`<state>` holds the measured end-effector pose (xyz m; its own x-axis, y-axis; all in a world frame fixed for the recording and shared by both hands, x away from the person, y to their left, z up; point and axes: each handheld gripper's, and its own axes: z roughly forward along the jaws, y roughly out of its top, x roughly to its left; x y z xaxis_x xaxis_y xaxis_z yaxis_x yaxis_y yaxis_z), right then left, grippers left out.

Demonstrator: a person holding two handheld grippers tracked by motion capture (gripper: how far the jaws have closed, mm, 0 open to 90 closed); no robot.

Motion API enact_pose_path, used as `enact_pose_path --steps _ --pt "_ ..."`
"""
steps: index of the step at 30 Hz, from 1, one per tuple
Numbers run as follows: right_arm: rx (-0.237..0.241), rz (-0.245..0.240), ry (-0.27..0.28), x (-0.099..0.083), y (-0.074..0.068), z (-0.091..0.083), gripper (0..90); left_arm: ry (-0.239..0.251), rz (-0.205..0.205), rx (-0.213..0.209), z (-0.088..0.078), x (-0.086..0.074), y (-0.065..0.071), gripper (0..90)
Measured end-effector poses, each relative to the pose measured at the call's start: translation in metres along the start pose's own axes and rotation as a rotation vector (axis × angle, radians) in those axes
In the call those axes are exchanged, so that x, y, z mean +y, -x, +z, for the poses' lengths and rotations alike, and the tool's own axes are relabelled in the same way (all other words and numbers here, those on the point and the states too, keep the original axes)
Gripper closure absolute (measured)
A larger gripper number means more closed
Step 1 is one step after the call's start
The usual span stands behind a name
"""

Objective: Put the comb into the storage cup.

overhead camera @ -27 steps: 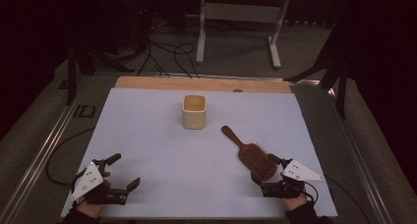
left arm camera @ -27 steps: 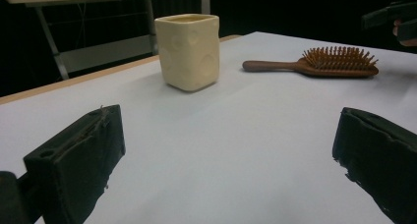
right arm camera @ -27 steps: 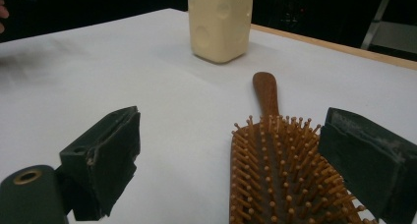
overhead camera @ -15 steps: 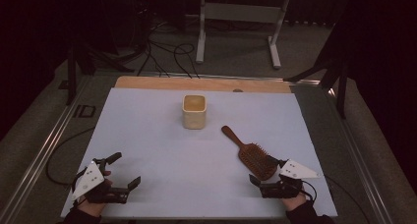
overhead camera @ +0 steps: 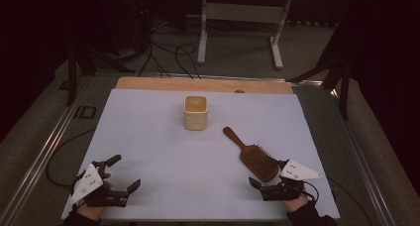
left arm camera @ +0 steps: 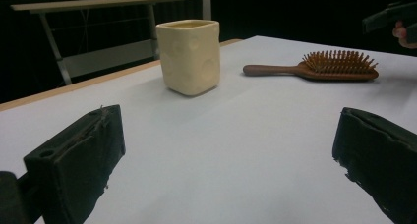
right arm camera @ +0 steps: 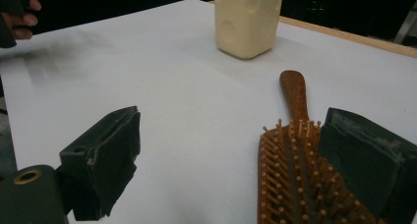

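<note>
A cream square cup (overhead camera: 195,112) stands upright at the middle of the white sheet, toward its far side. A wooden hairbrush (overhead camera: 253,155) lies bristles up to the cup's near right, handle toward the cup. My right gripper (overhead camera: 268,174) rests at the near right edge, open, and the brush head (right arm camera: 295,184) lies between its jaws, close against the right-hand one. No pad presses on it. The cup (right arm camera: 248,20) stands beyond. My left gripper (overhead camera: 124,173) rests open at the near left with nothing between its jaws; the cup (left arm camera: 189,54) and brush (left arm camera: 324,67) lie well ahead of it.
The white sheet (overhead camera: 148,137) covers the table, with a wooden strip (overhead camera: 203,84) along its far edge and metal rails (overhead camera: 44,151) down the sides. A metal stand (overhead camera: 242,13) and cables (overhead camera: 168,52) sit on the floor beyond.
</note>
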<state>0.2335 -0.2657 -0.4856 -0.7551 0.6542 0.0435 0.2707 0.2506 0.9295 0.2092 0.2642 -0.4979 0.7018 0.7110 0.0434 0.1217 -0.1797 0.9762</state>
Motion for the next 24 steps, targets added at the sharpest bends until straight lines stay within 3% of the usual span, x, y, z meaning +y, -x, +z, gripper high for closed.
enact_pose_path --steps 9,12,15,24 --pt "-0.003 -0.008 -0.019 0.016 -0.004 -0.003 8.4 0.008 -0.003 -0.010 -0.001 0.000 0.000 0.1" --pt "0.020 -0.014 -0.017 0.027 -0.008 -0.001 8.4 0.012 -0.005 -0.008 -0.001 0.000 0.000 0.1" --pt "0.033 -0.047 -0.017 0.036 -0.010 0.001 8.6 0.014 -0.003 -0.009 -0.001 0.000 0.000 0.1" --pt "0.045 -0.082 -0.006 0.059 -0.007 0.007 8.6 0.014 -0.001 -0.009 -0.001 0.000 0.000 0.1"
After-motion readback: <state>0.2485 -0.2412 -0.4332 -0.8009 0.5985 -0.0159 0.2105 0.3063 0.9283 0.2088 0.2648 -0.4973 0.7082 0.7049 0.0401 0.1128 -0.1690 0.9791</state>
